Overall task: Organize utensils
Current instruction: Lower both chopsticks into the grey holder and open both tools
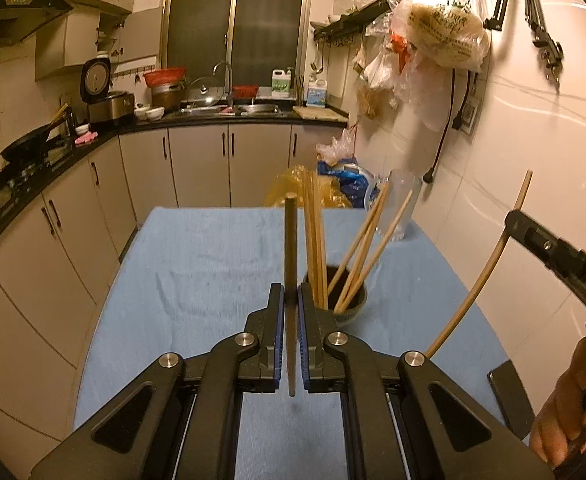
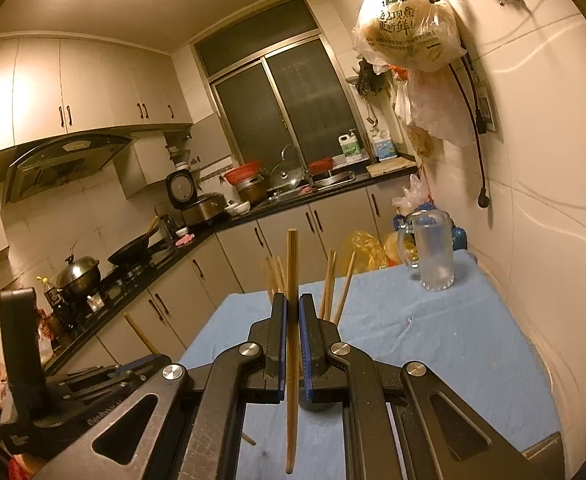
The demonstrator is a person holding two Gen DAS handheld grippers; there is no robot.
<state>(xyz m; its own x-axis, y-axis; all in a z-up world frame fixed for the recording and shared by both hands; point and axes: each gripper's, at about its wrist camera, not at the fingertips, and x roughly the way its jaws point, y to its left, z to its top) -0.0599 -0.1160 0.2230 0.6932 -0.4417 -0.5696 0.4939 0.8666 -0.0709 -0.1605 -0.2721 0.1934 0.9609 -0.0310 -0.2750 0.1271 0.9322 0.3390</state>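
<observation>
Several chopsticks already stand in the cup; left gripper and right gripper each clamp one chopstick, undelivered.

1. The table cloth was plain light blue.
2. The chopsticks were pale tan wood; the one in the left gripper looked darker brown.
3. The cup holding them was dark.
4. Both grippers were black with blue pads.
5. The mug was clear, frosted glass.
</observation>
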